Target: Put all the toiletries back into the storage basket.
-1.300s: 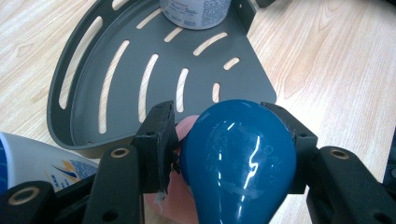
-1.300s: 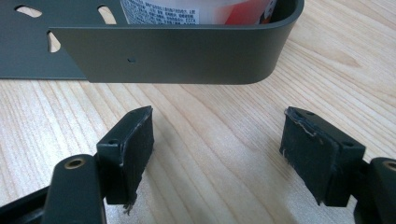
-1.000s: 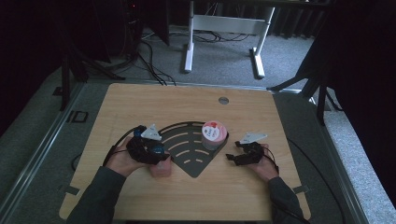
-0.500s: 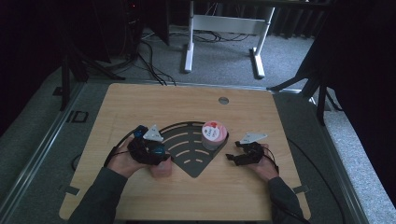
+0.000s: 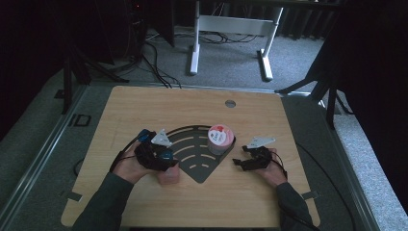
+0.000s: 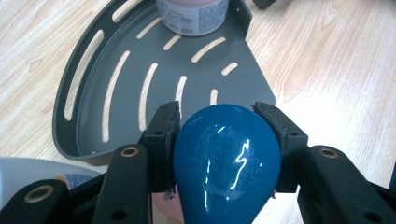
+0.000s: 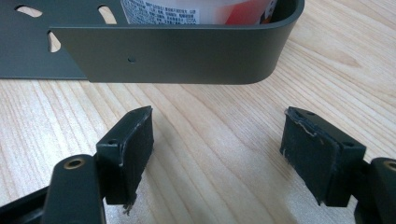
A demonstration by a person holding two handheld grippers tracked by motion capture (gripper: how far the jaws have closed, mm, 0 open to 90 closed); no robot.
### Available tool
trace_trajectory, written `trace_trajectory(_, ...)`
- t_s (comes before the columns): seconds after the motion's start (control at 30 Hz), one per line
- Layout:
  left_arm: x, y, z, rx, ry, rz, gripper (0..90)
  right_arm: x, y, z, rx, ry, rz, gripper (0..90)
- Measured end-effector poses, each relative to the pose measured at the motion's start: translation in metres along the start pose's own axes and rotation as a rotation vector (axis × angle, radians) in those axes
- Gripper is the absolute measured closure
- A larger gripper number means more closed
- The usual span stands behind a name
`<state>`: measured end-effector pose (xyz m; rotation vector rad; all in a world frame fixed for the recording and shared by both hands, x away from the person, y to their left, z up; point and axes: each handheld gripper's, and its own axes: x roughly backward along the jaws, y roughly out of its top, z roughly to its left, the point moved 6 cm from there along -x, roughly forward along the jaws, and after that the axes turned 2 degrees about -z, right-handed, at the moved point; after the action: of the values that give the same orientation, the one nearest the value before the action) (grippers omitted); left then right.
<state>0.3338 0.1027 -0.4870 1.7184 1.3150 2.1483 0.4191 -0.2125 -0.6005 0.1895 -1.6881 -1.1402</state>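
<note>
Two tools are at work: the left tool point(image 6: 219, 140) pinches a blue rounded cap point(image 6: 227, 163) between both pads, about half spread, with the grey slotted tray point(image 6: 116, 93) just ahead of it. The right tool point(image 7: 217, 149) rests with jaws spread wide over bare table point(image 7: 210, 140), nothing between them, the tray's wall close ahead and a pink-lidded cup point(image 5: 220, 138) beyond it.

Light wooden bench point(image 5: 192, 110) stood on grey carpet. Dark slotted fan-shaped tray point(image 5: 192, 144) lay flat near front middle. Small round grommet point(image 5: 230, 103) sat at far edge.
</note>
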Motion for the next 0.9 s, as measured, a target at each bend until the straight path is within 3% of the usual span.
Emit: trace_trajectory(0.9,-0.014,0.021,-0.019,-0.044,-0.058,0.008,53.4,0.000,0.000,0.000,0.000,0.000,0.000,25.0)
